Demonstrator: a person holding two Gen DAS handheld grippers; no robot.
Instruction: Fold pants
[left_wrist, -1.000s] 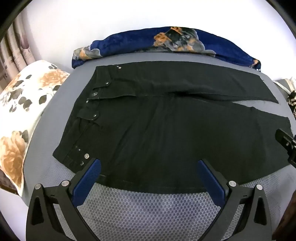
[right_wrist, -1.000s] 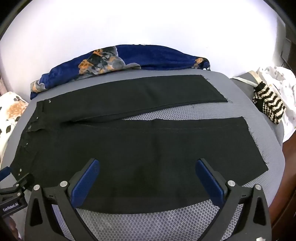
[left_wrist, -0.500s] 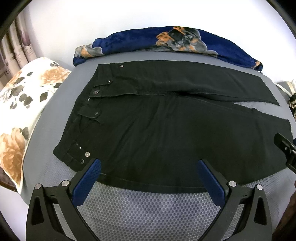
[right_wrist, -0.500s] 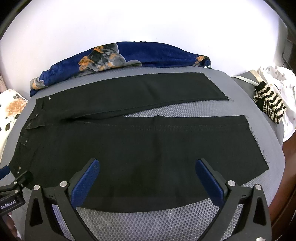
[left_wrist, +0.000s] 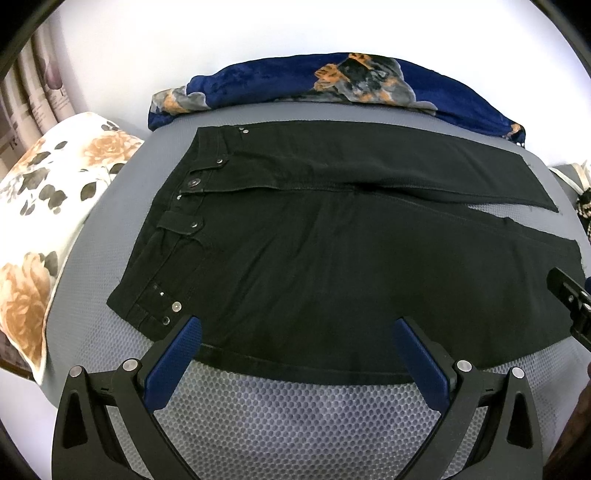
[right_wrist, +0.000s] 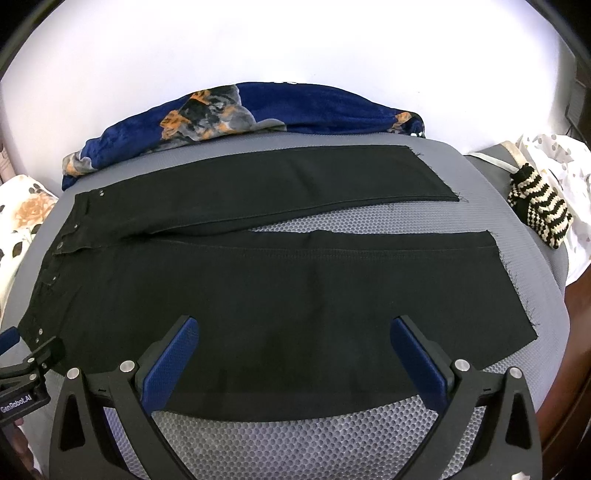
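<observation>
Black pants (left_wrist: 332, 258) lie flat on a grey mesh bed surface (left_wrist: 295, 417), waistband to the left, two legs spread apart to the right; they also show in the right wrist view (right_wrist: 277, 295). My left gripper (left_wrist: 295, 332) is open and empty, above the near edge of the pants near the waist end. My right gripper (right_wrist: 291, 332) is open and empty, above the near edge of the near leg. The right gripper's body shows at the right edge of the left wrist view (left_wrist: 570, 299).
A blue floral blanket (left_wrist: 351, 85) lies bunched along the far edge. A floral pillow (left_wrist: 44, 214) is at the left. A black-and-cream striped knit item (right_wrist: 539, 210) and white cloth (right_wrist: 565, 177) lie at the right end.
Both grippers have drawn back slightly toward me and stayed open. The pants have not moved.
</observation>
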